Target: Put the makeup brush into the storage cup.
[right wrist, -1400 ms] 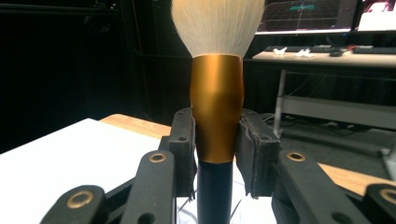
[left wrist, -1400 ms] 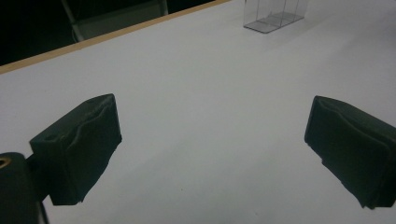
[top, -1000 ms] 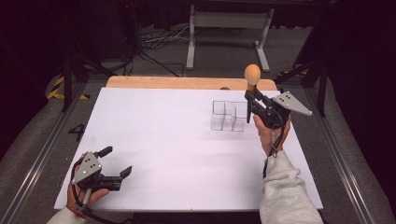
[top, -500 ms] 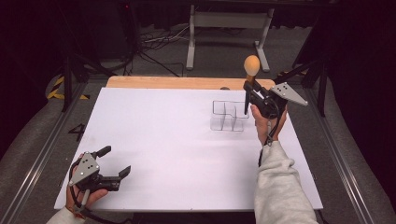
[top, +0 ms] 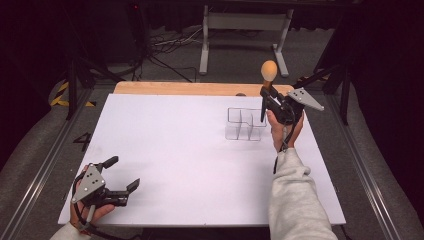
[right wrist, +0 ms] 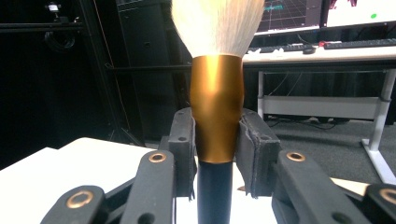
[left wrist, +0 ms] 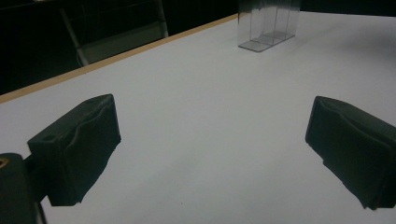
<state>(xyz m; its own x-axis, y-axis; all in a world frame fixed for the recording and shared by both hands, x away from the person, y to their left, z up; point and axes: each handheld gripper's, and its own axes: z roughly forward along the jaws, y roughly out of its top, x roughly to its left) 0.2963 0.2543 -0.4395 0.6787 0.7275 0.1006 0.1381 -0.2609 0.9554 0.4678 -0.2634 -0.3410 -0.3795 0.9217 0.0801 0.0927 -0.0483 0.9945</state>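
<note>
Holding the makeup brush [top: 267,82] upright in closed jaws, the right gripper [top: 272,102] might miss the clear organizer [top: 245,125] right of centre, while the left gripper [top: 120,187] rests wide open and empty.

room: dark | floor [top: 165,60]: grey, cables | desk [right wrist: 322,53]: monitors, keyboards | table [top: 175,145]: white top

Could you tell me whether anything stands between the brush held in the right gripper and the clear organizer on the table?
Nothing visible does. The right gripper holds the brush upright, bristles up, above the far right edge of the clear organizer, whose compartments look empty. The left gripper is open, far off at the near left corner.
</note>
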